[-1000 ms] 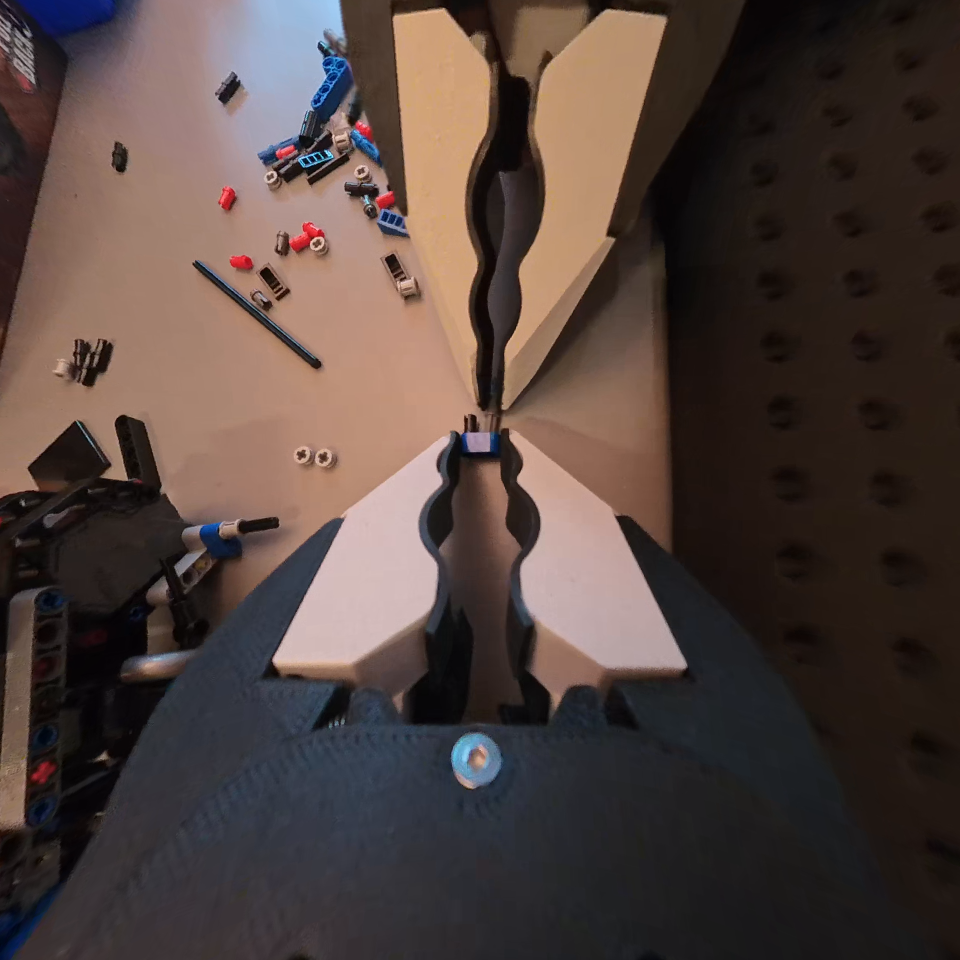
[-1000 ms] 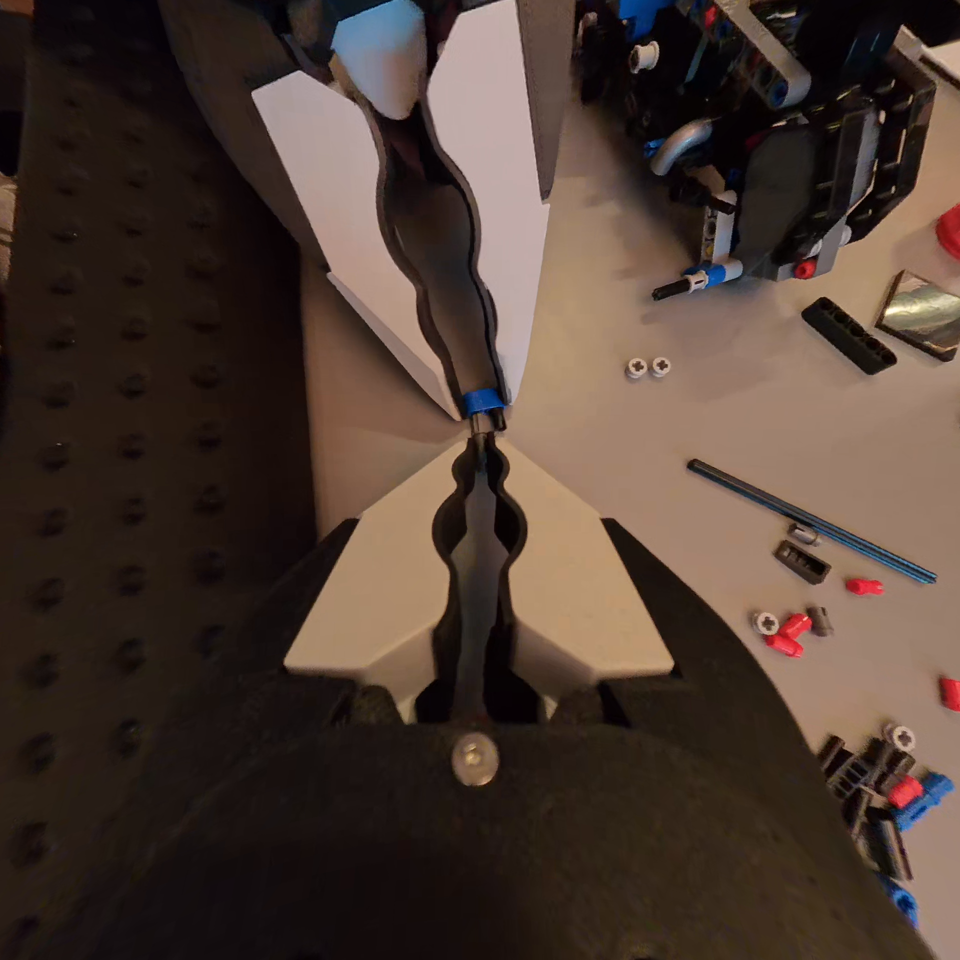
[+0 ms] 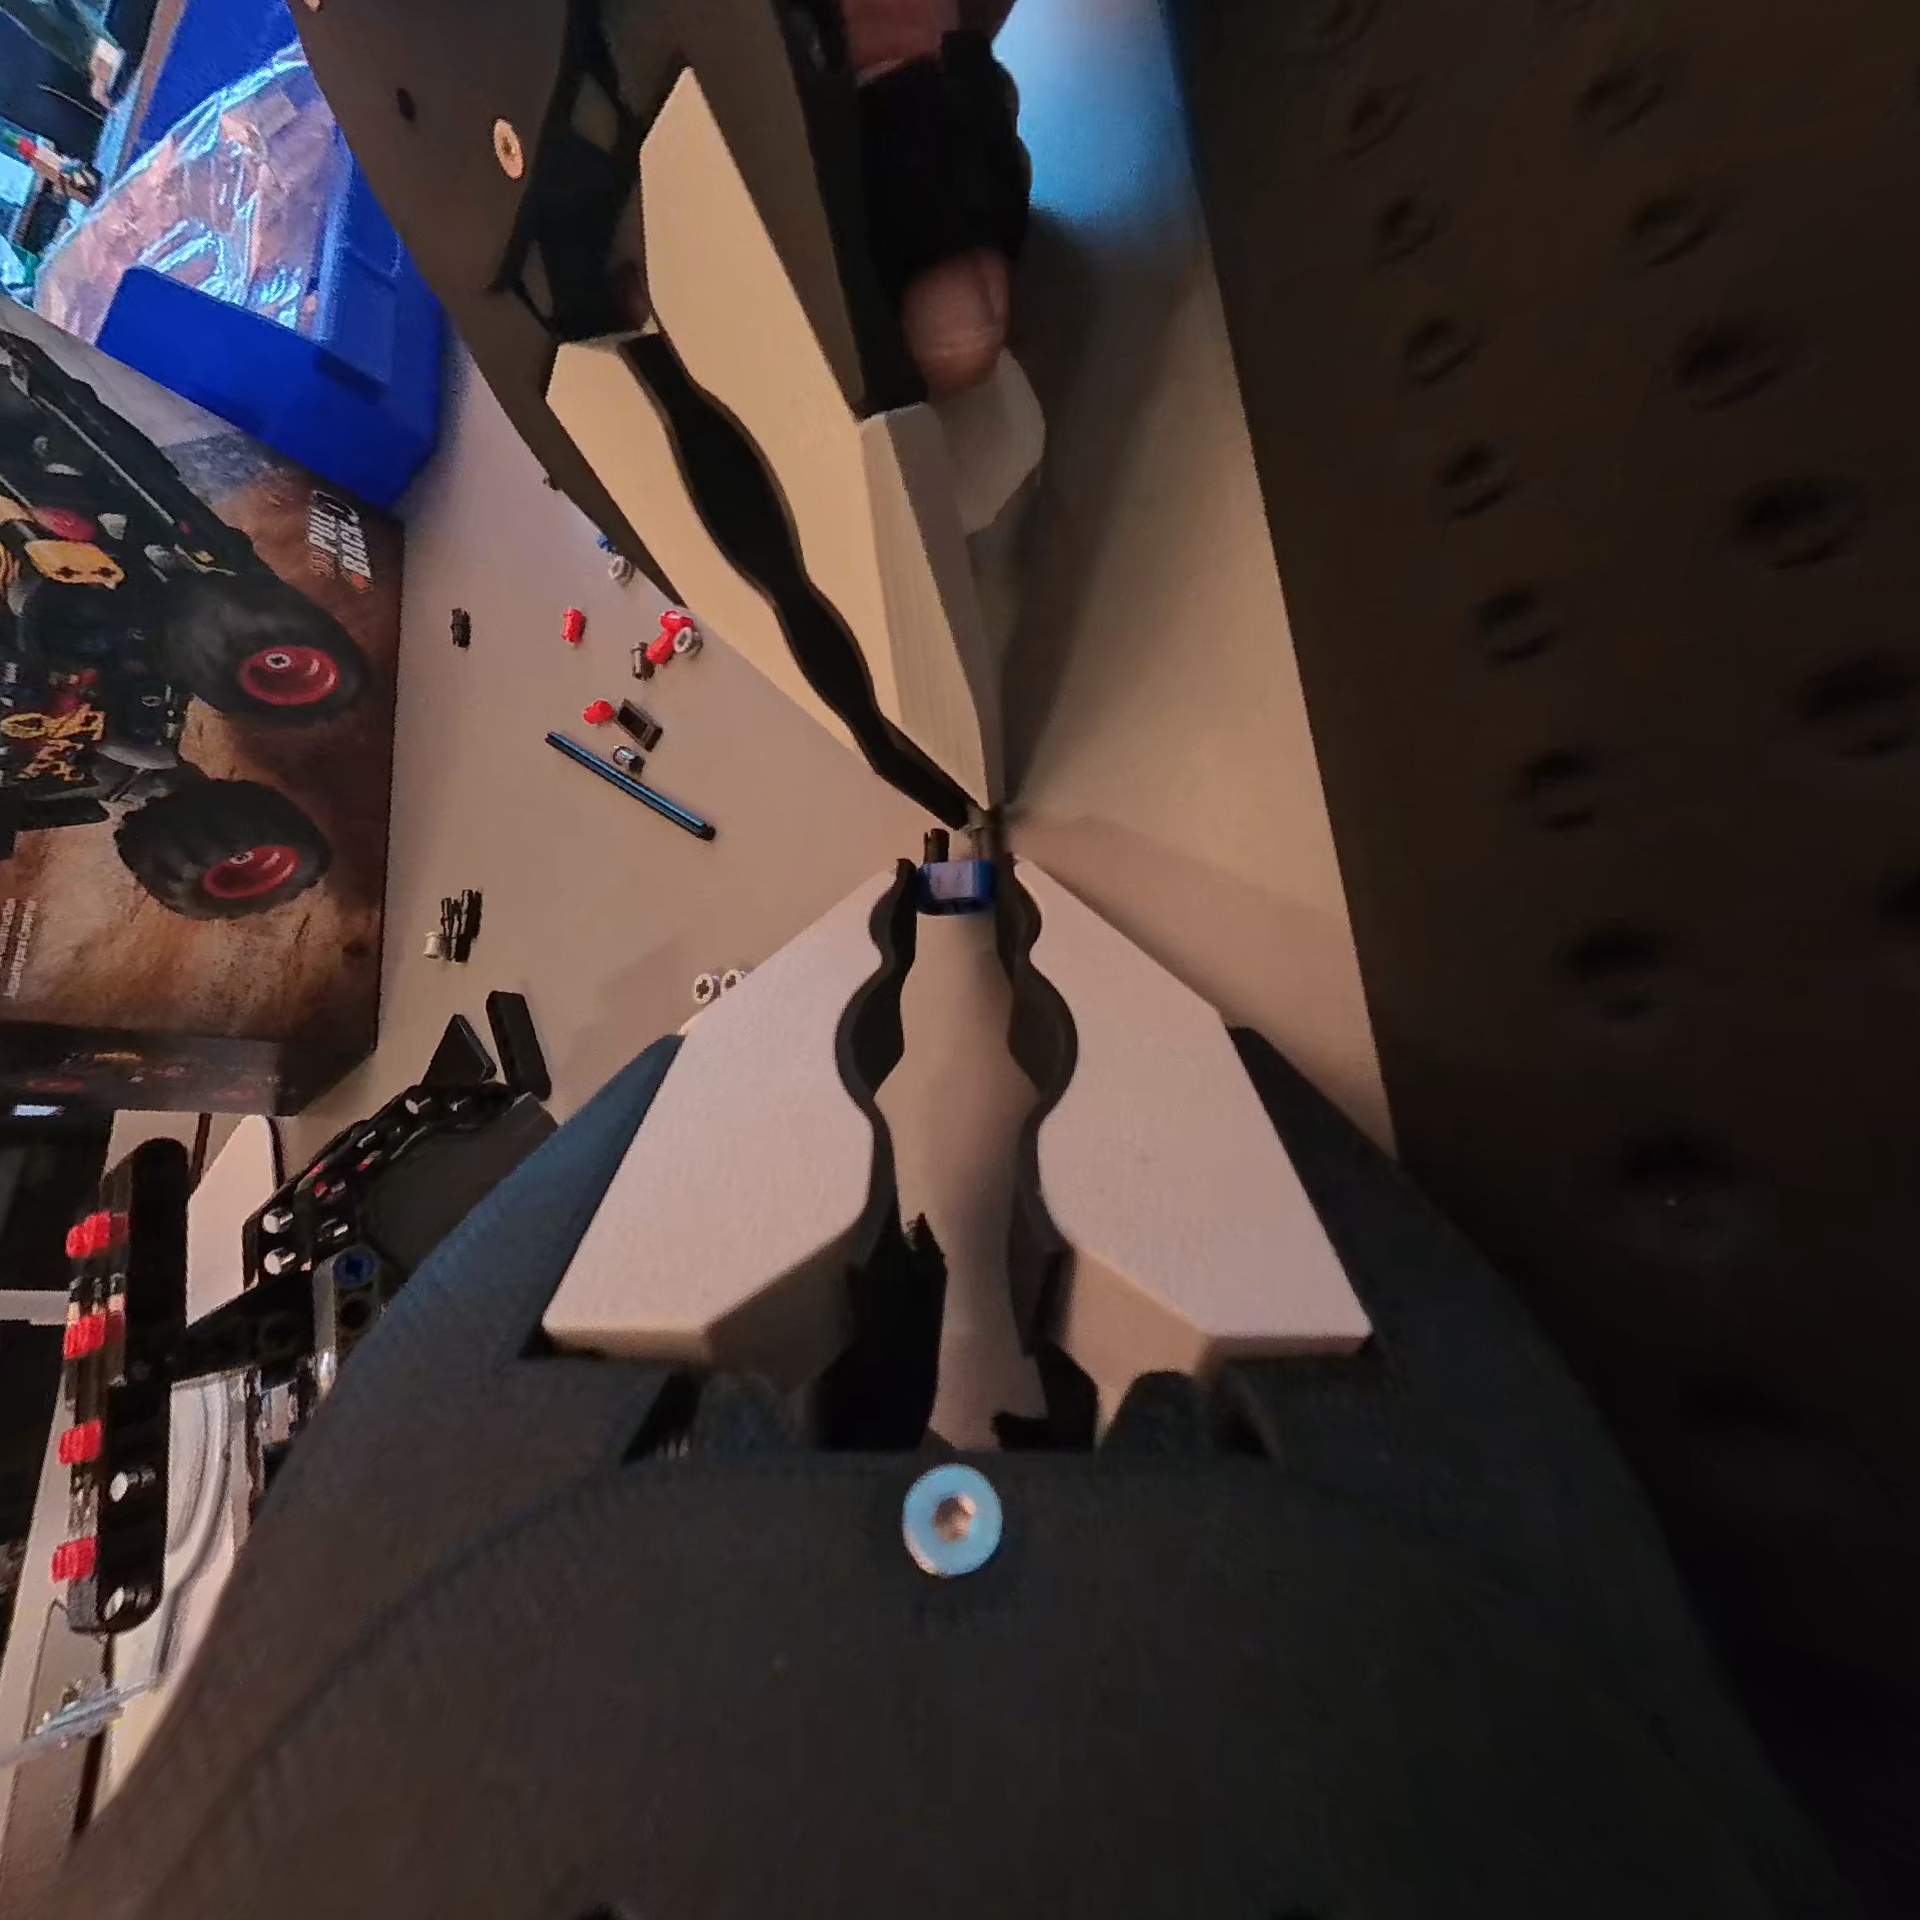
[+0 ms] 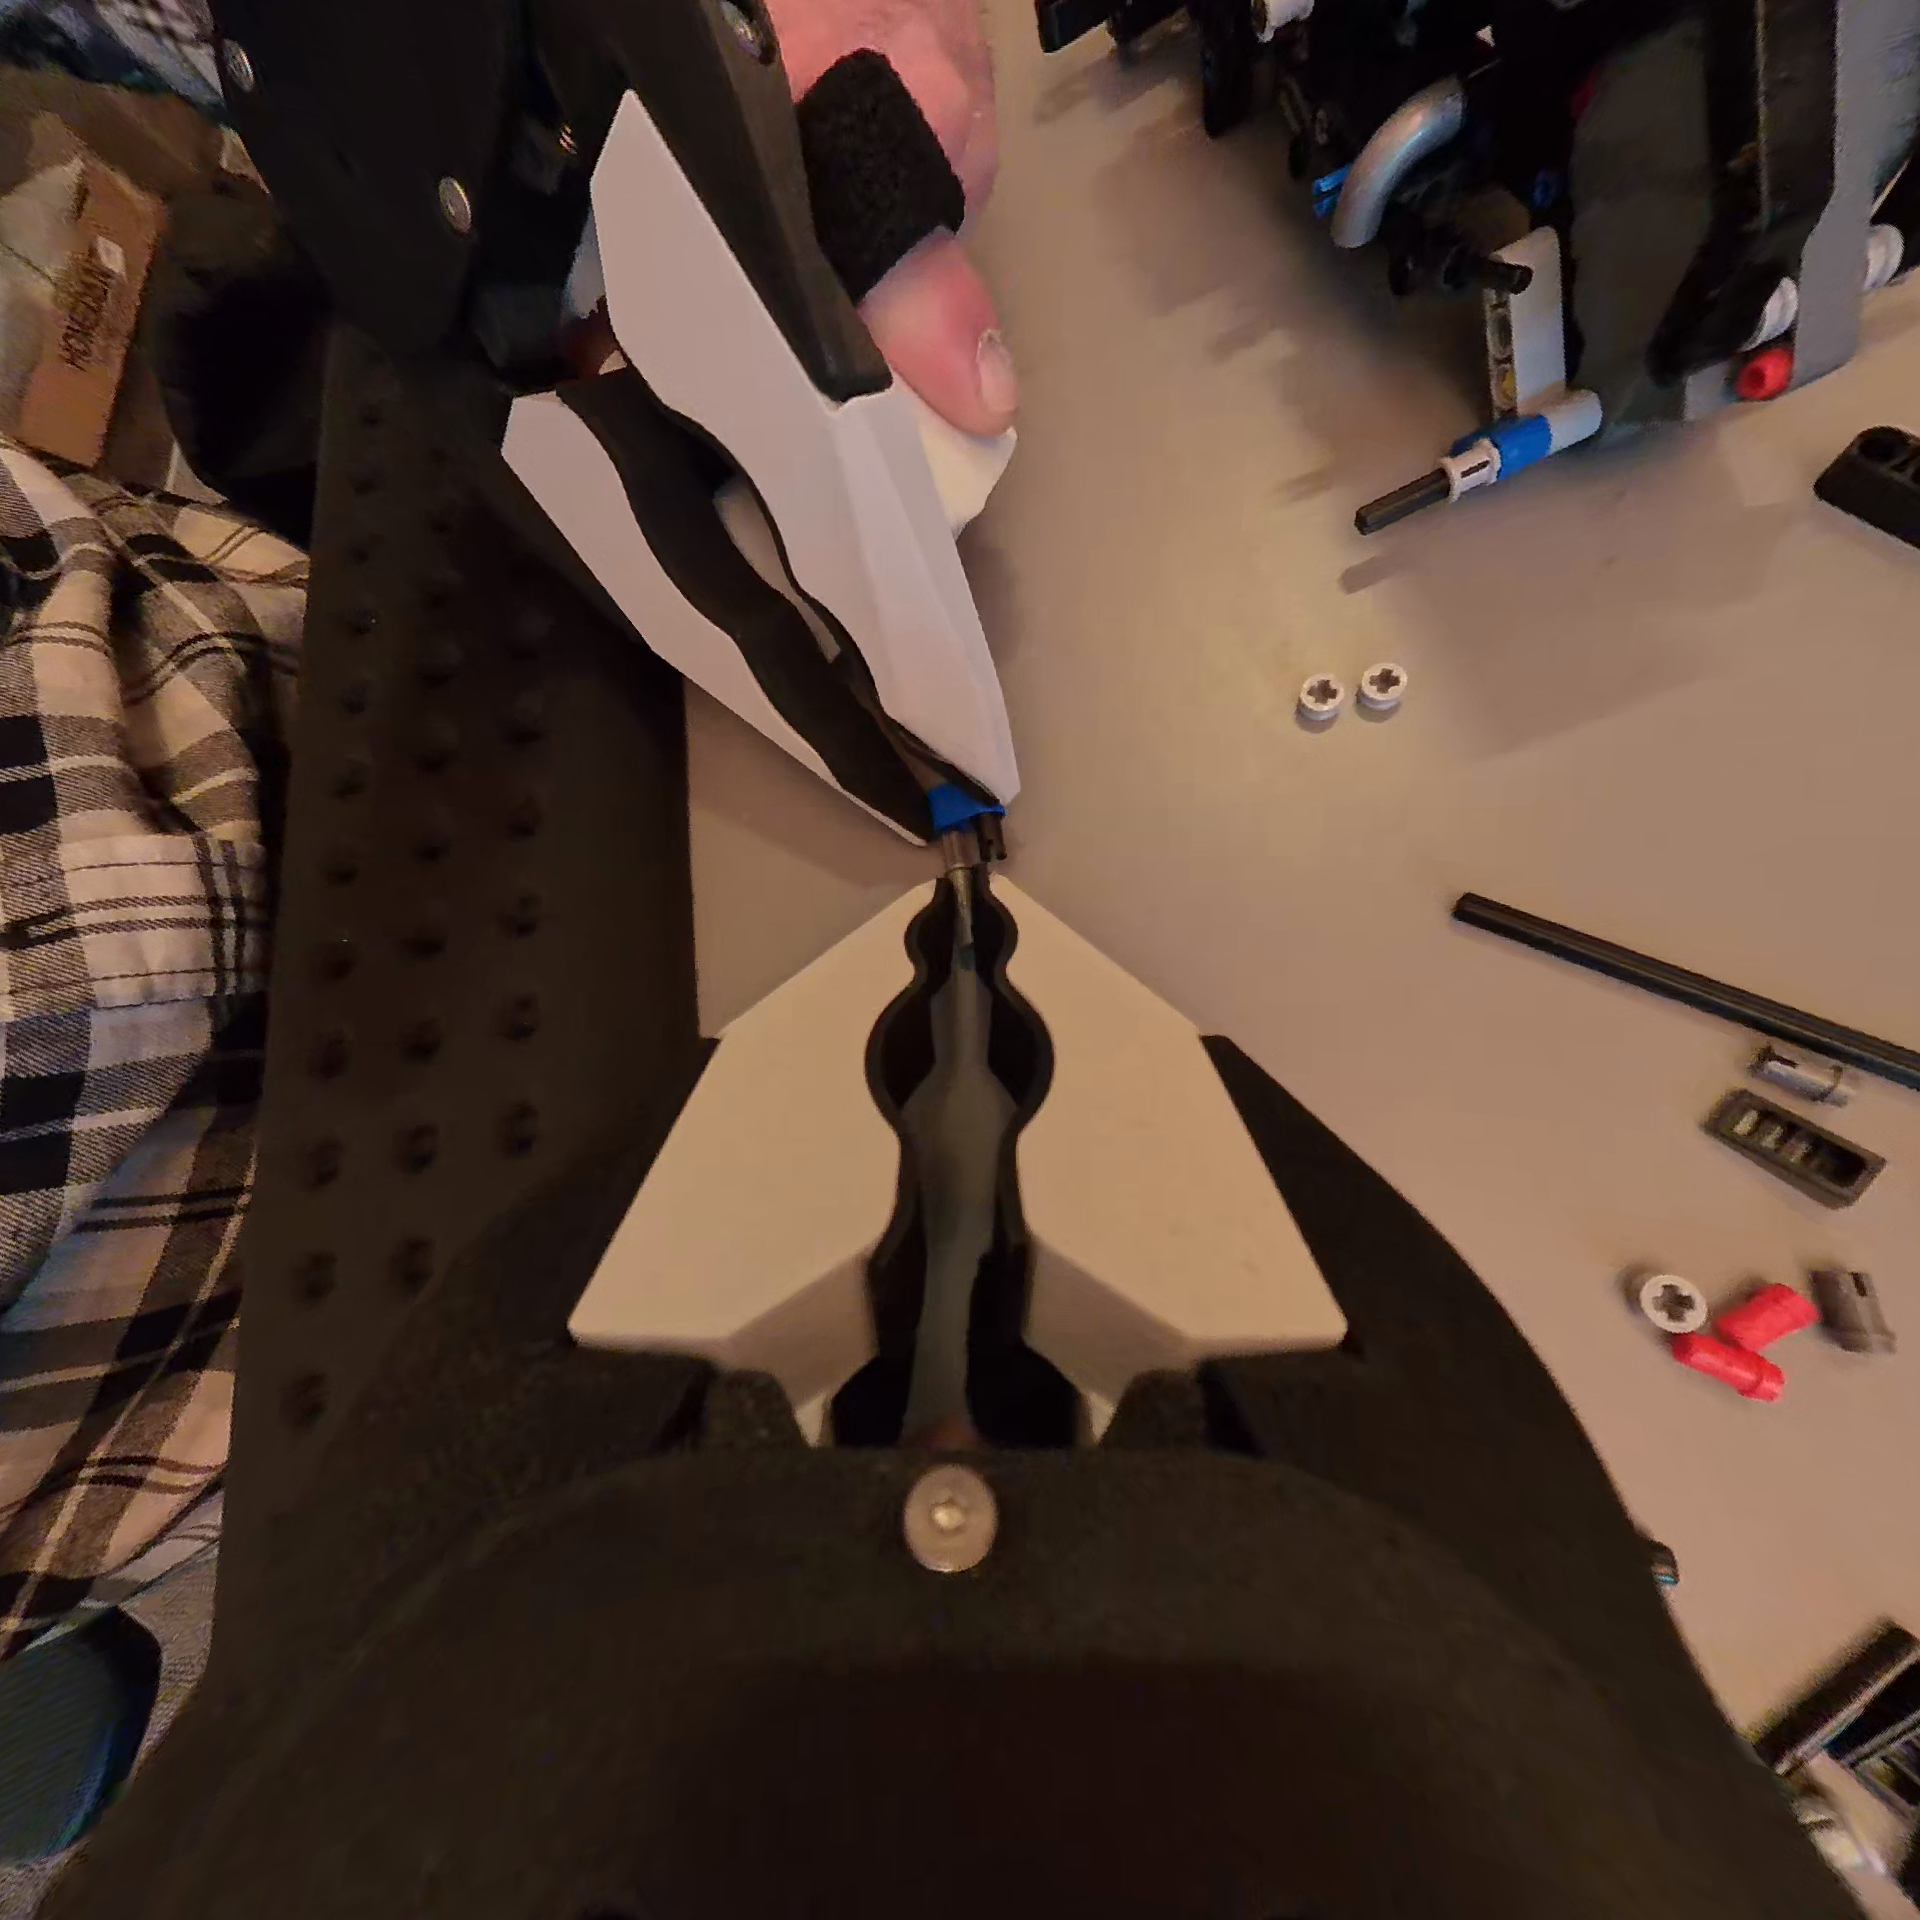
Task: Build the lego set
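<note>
My left gripper (image 3: 951, 883) is shut on a small blue connector (image 3: 951, 888), held above the table. My right gripper (image 4: 966, 896) is shut on a thin grey pin (image 4: 962, 871). The two grippers meet tip to tip, and the pin's end touches the blue connector (image 4: 961, 805). In the left wrist view the right gripper (image 3: 977, 816) slants in from the upper left. In the right wrist view the left gripper (image 4: 961, 821) slants in from the top. The partly built black and grey model (image 3: 364, 1195) lies at lower left, and at top right in the right wrist view (image 4: 1662, 156).
A Lego box (image 3: 177, 727) and a blue bin (image 3: 291, 343) stand at the left. A black axle rod (image 4: 1683, 987), two white bushes (image 4: 1351, 691), red pins (image 4: 1745, 1340) and small dark parts lie loose on the table. A dark studded mat (image 3: 1610, 727) borders the table. Left and right tips are no more than a few centimetres apart. Both grippers' tips are roughly 11 cm from the black axle rod (image 4: 1683, 987).
Both grippers have tilted and lifted while staying tip to tip, each still holding its piece. The right gripper now comes in at a slant; the box and bin have come into the left view.
</note>
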Available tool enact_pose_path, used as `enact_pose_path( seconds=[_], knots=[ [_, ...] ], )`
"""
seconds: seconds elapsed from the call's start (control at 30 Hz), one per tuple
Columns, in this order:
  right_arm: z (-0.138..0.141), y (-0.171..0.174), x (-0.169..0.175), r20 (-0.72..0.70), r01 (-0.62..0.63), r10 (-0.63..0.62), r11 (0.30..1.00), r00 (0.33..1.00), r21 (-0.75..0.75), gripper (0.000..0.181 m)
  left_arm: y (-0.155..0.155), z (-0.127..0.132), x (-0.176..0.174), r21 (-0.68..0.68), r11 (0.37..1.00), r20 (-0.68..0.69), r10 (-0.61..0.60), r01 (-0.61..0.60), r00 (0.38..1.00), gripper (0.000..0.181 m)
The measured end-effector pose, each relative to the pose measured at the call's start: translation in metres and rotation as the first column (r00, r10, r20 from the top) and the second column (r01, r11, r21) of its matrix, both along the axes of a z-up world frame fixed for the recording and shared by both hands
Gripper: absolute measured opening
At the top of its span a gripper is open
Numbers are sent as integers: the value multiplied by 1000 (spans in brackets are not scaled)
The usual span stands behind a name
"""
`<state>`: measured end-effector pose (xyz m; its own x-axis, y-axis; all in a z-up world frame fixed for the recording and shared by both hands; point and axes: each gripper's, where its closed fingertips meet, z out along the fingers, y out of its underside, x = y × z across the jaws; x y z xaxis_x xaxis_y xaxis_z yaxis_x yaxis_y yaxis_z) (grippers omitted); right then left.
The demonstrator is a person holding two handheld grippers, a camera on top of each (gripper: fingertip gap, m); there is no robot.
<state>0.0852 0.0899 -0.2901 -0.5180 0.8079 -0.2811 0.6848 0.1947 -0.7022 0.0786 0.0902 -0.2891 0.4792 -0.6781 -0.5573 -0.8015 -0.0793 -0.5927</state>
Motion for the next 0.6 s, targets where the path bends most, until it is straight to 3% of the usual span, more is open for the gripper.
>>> enact_pose_path(
  seconds=[0.6],
  knots=[
    [1, -2, -2, 47, 28, -24, 997, 999, -73, 1, -2, 0, -1, 54, 998, -59, -10, 13, 998, 14]
  ],
)
